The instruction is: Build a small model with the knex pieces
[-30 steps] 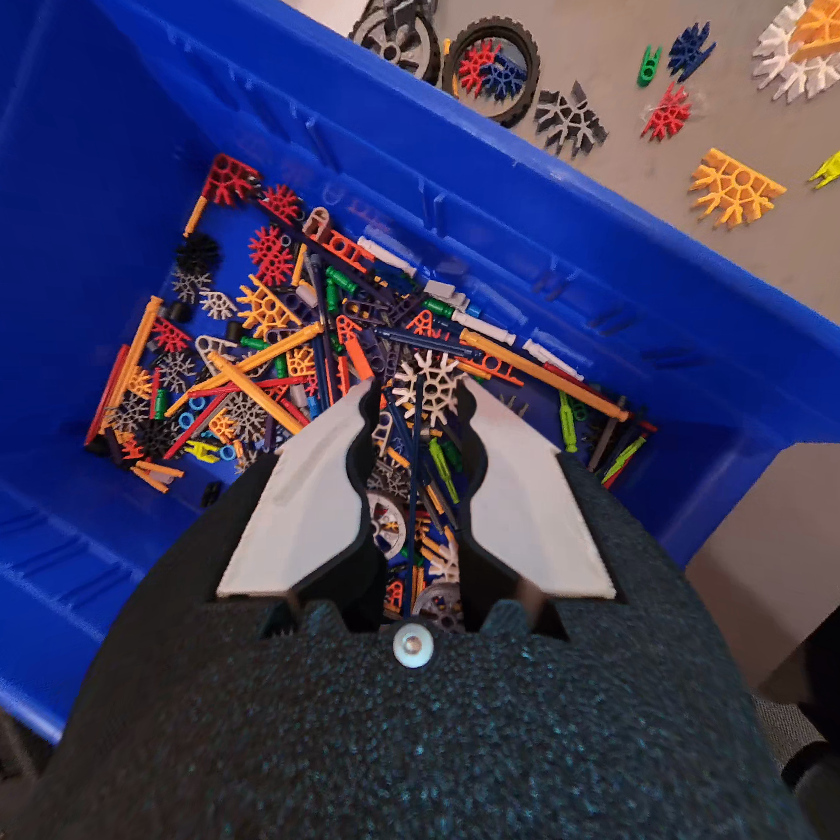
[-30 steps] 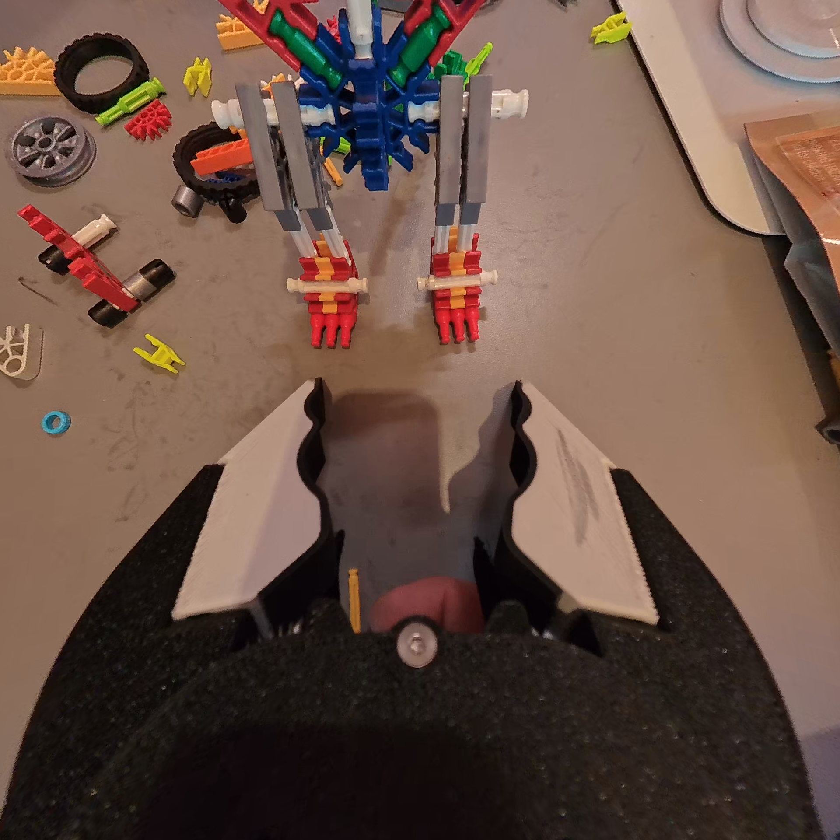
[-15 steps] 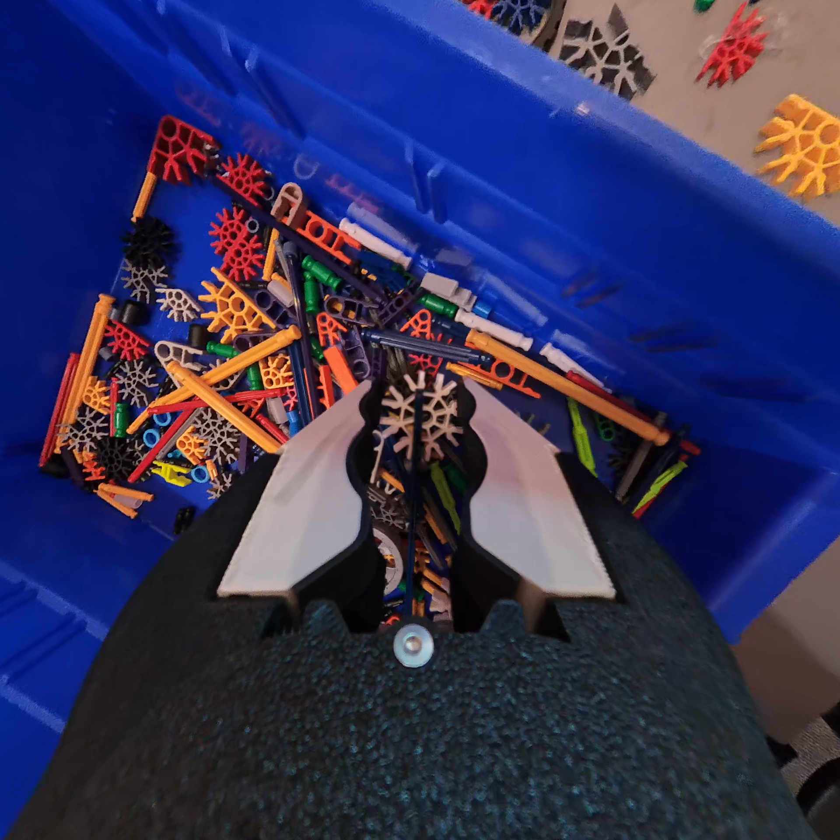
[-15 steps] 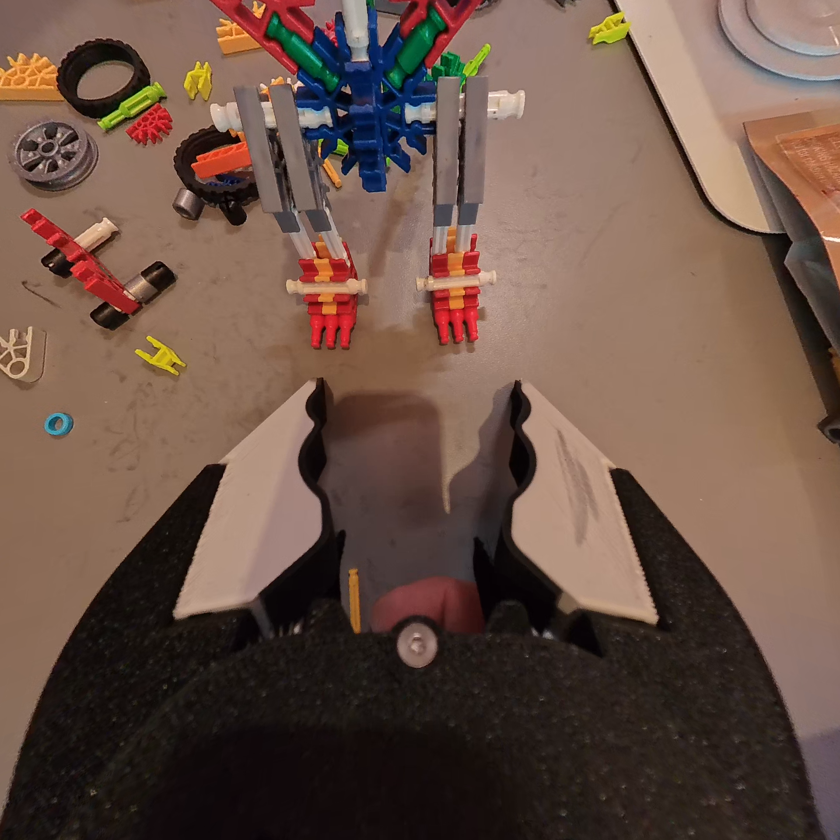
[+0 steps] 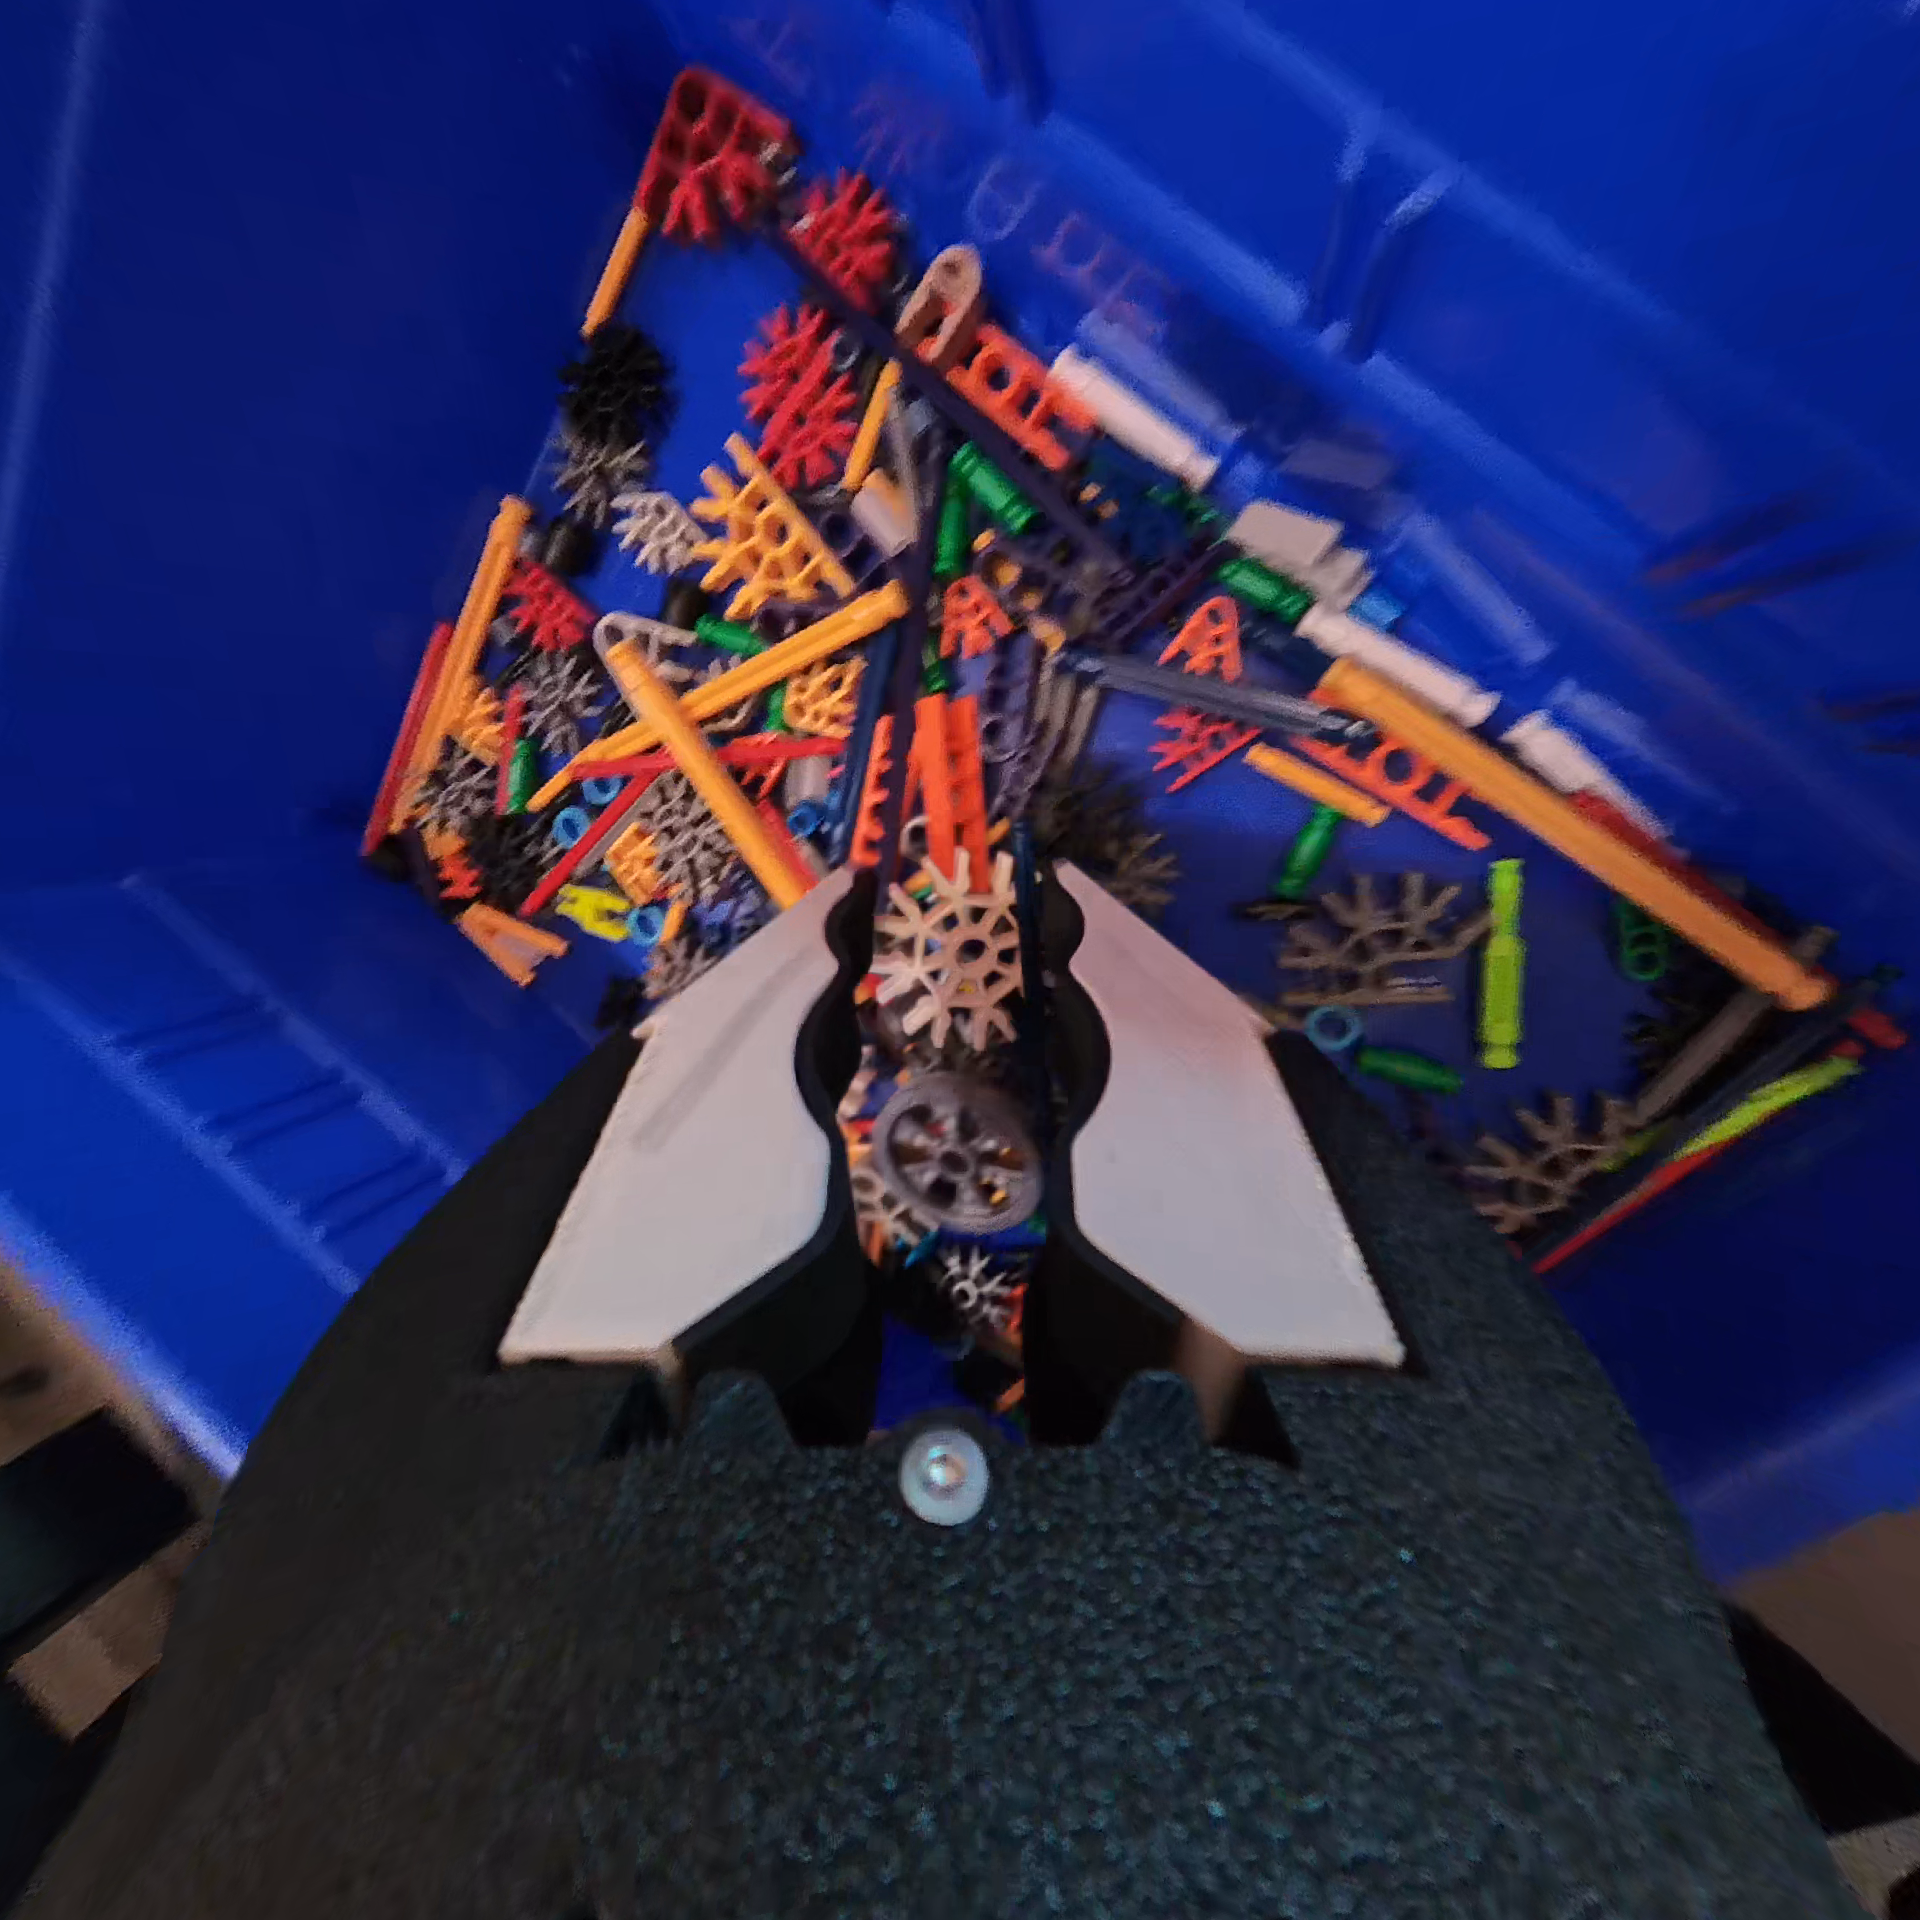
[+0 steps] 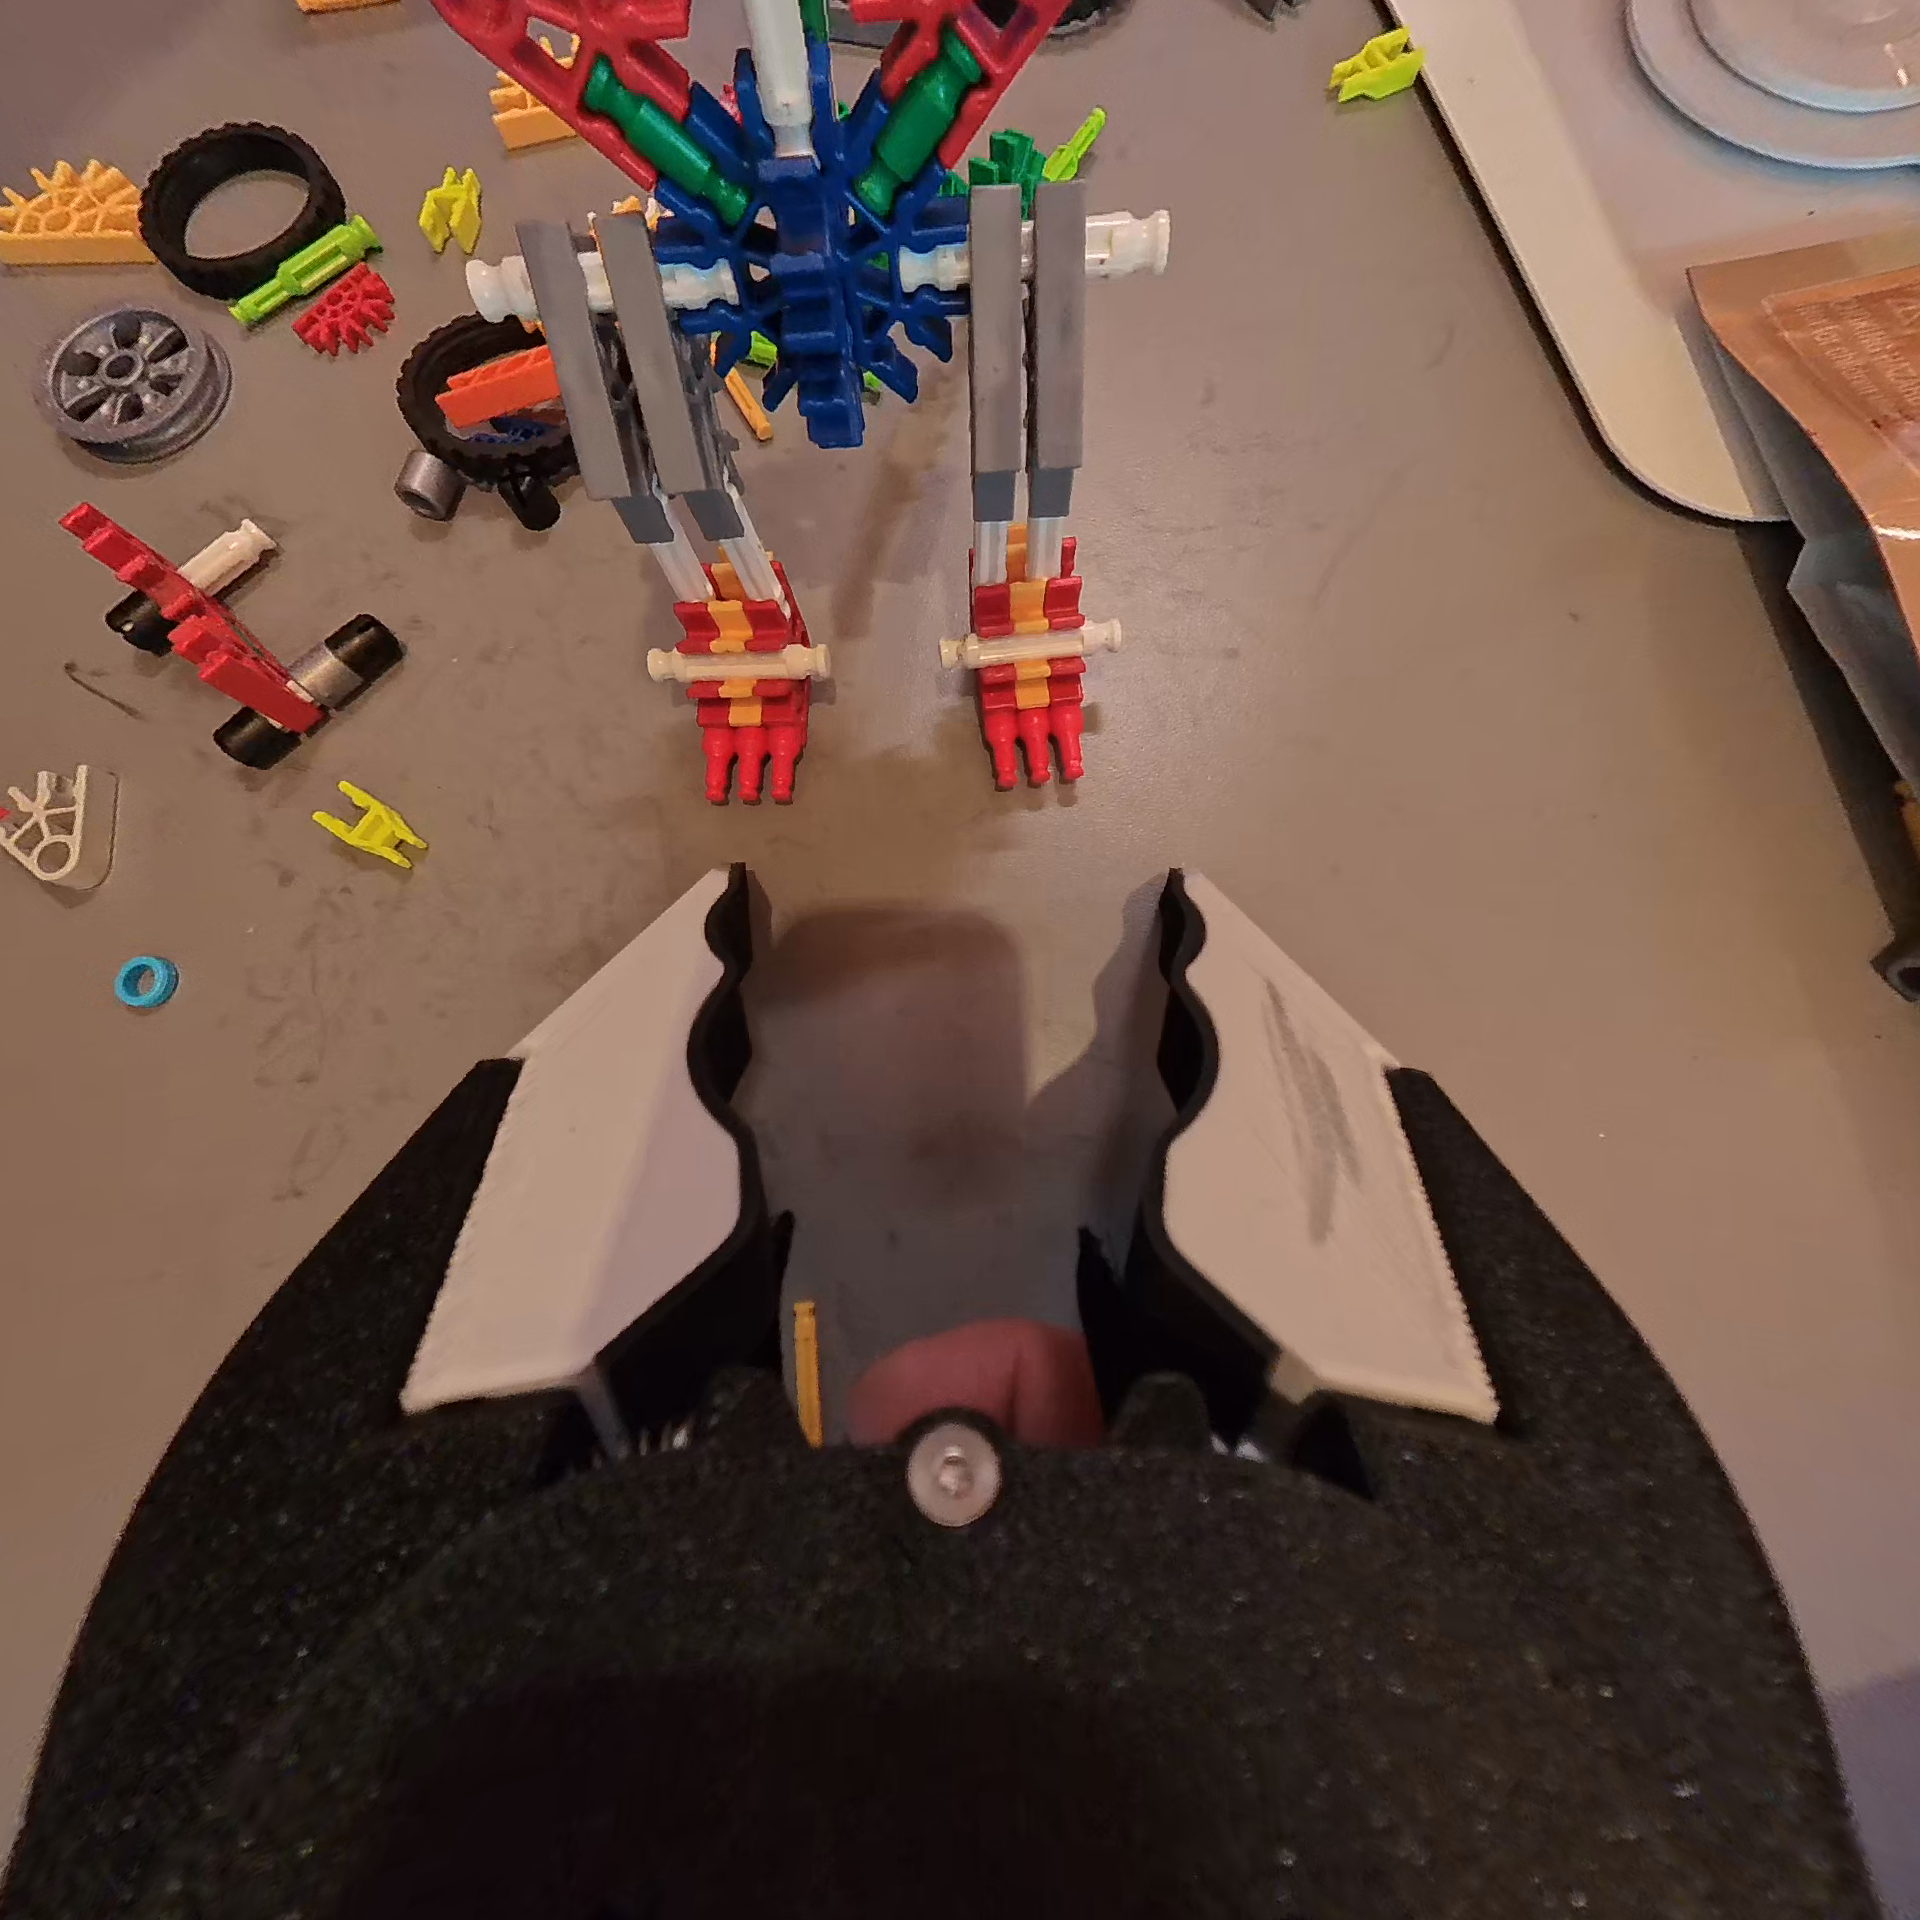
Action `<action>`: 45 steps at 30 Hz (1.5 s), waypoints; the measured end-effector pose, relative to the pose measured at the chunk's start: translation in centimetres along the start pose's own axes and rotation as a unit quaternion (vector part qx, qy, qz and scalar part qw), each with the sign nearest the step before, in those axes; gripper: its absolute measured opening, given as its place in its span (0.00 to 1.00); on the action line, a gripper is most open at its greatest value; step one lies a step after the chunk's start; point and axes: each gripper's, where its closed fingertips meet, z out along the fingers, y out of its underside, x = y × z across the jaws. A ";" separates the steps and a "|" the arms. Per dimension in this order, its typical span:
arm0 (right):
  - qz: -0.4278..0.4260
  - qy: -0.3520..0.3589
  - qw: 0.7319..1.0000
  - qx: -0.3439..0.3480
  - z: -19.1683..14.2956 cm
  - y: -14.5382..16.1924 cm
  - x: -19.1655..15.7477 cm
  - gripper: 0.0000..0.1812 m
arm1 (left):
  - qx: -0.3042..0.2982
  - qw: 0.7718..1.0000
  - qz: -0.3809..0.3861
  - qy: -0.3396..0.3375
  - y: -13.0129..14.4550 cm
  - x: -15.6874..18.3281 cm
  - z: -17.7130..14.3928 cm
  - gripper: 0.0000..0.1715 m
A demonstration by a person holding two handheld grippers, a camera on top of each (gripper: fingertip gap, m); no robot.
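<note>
- Left gripper (image 5: 951,914): I see its jaws standing a narrow way apart inside the blue bin (image 5: 260,520). A thin dark blue rod (image 5: 1027,1049) runs along the inner face of the right-hand finger; I cannot tell whether the jaws pinch it.
- Between the left fingers: a pale snowflake connector (image 5: 954,951) sits near the tips, and a grey wheel hub (image 5: 958,1153) lies lower down in the gap. The view is blurred, so contact cannot be judged.
- Bin contents: a loose heap of rods and connectors covers the floor. A long orange rod (image 5: 1558,821) lies slanting to the right, a red fan connector (image 5: 717,156) sits at the far corner, and a lime green rod (image 5: 1501,961) lies to the right of the gripper.
- Right gripper (image 6: 956,883): I see its jaws spread wide and empty, low over the grey bench (image 6: 1403,727).
- Just ahead of the right gripper: a built model (image 6: 810,281) stands with a blue hub, grey legs and two red feet (image 6: 1034,675) planted on the bench, apart from the fingertips.
- Left of the model: a black tyre (image 6: 244,208), a grey wheel (image 6: 135,379), a red piece on black rollers (image 6: 244,644), a yellow-green clip (image 6: 369,826) and a small blue ring (image 6: 145,982) lie scattered.
- Right edge: a pale tray (image 6: 1558,260) and a brown packet (image 6: 1829,353) lie side by side.
</note>
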 end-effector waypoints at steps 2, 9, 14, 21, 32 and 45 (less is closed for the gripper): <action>0.000 0.000 1.000 0.000 0.0 0.0 0.0 0.44 | -0.005 1.000 0.002 -0.001 0.4 -0.2 -0.1 0.17; 0.001 0.000 1.000 0.000 0.0 0.0 0.0 0.43 | 0.004 1.000 -0.007 0.007 0.1 0.1 -0.6 0.17; 0.001 0.000 1.000 0.000 0.0 0.0 0.0 0.43 | -0.027 0.999 0.003 0.038 1.3 1.4 0.0 0.17; 0.002 -0.001 1.000 0.001 0.0 0.0 0.0 0.43 | 0.016 1.000 0.001 0.026 -0.6 1.1 -0.7 0.18; 0.003 -0.001 1.000 0.001 0.0 0.0 0.0 0.43 | 0.104 0.994 0.009 0.035 -4.6 1.8 -0.1 0.19; 0.002 0.000 1.000 0.001 0.0 0.0 0.0 0.43 | 0.121 0.990 0.025 0.061 -6.3 3.3 1.8 0.10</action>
